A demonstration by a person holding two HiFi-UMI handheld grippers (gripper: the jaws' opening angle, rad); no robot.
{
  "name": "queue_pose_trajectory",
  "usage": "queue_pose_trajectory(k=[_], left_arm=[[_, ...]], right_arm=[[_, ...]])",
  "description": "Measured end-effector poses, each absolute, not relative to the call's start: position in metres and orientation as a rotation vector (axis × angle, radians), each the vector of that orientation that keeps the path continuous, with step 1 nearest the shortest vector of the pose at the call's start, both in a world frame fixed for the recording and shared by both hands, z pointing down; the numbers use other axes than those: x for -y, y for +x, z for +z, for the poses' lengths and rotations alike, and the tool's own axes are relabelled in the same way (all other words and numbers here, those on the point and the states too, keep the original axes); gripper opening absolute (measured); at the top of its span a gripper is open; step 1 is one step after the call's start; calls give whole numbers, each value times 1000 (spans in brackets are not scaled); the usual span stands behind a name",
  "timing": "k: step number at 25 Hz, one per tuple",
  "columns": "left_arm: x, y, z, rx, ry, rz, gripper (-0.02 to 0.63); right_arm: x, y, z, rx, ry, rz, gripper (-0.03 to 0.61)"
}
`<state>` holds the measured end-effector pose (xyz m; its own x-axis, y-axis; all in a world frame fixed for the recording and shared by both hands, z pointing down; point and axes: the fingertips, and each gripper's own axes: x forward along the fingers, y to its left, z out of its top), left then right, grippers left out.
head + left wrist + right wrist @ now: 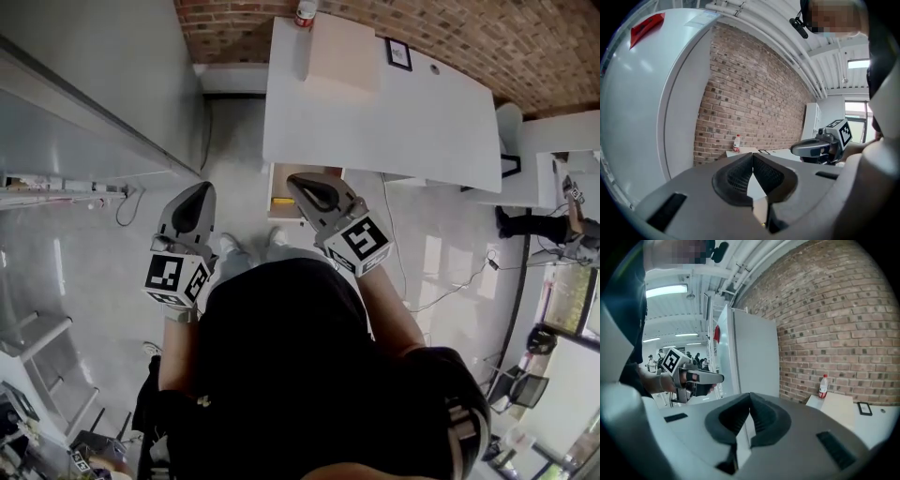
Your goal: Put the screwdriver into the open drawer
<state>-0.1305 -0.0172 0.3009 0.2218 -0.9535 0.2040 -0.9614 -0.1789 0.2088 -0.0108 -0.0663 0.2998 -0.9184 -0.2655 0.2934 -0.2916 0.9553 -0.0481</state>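
Both grippers are closed on nothing, left gripper (pixel 197 202) beside right gripper (pixel 309 190); the screwdriver (pixel 283 201), a yellow sliver, lies in the open drawer (pixel 277 183) under the near edge of the counter (pixel 394 122).

Rough brick wall (pixel 525 47); smooth matt table (pixel 403 122); glossy floor (pixel 441 234); matt plastic left claw (pixel 753 154).

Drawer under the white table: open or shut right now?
Open: in the head view the drawer juts out past the edge of the white table, its inside exposed, with something yellow lying in it.
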Motion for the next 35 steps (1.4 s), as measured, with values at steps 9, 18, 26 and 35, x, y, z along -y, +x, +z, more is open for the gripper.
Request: queue_pose_trajectory(k=[9, 18, 26, 35], left_arm=[[20, -124, 244, 1783, 2308, -70, 3], [26, -119, 232, 1719, 2345, -149, 3], [34, -114, 230, 1693, 2377, -114, 3], [35, -110, 231, 1680, 2405, -82, 3]], right_arm=[[67, 3, 247, 2924, 566, 84, 11], [66, 7, 241, 2928, 647, 50, 11], [73, 13, 241, 2898, 686, 35, 11], [76, 18, 246, 2882, 724, 35, 11]])
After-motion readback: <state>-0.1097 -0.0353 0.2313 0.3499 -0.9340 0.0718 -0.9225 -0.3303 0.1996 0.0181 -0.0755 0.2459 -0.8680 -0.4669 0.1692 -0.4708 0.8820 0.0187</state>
